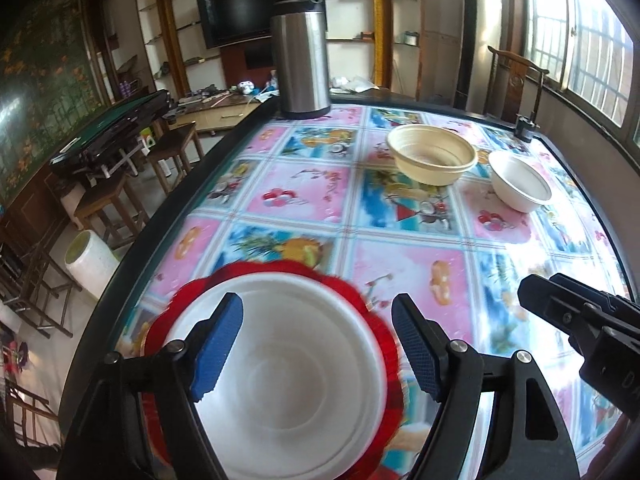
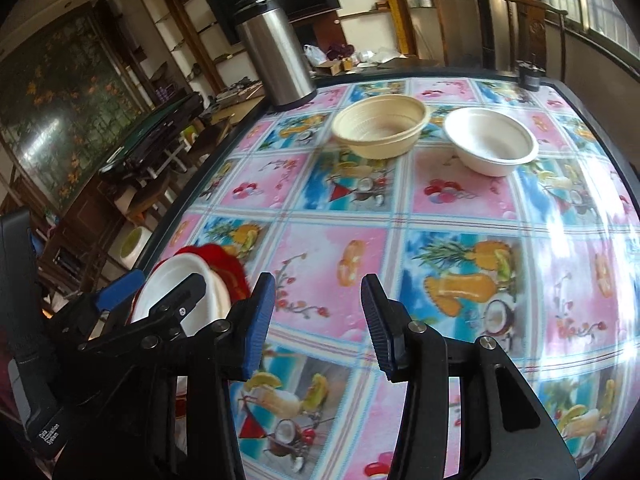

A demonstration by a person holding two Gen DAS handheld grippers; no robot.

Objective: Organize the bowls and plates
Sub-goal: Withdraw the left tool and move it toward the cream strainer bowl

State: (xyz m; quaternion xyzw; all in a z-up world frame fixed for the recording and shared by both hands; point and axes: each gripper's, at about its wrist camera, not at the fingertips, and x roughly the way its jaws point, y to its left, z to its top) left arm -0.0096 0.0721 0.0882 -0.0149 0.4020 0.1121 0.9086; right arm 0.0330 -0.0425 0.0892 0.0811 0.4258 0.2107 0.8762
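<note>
A white plate (image 1: 288, 368) lies on a red scalloped plate (image 1: 176, 312) at the table's near left edge. My left gripper (image 1: 318, 340) hangs above that stack, jaws open wide, nothing between the pads. Across the table stand a cream bowl (image 1: 432, 156) and a white bowl (image 1: 520, 184), side by side. In the right wrist view the cream bowl (image 2: 380, 124) and the white bowl (image 2: 490, 144) are far ahead, and the plate stack (image 2: 188, 284) shows at the left behind the left gripper. My right gripper (image 2: 318, 320) is open over bare tablecloth, holding nothing.
A tall steel thermos (image 1: 300, 56) stands at the table's far left corner. A small dark object (image 1: 526, 126) sits at the far right edge. The fruit-print tablecloth (image 1: 304, 188) covers a dark-rimmed table. Stools and a white bin (image 1: 92, 264) stand on the floor at left.
</note>
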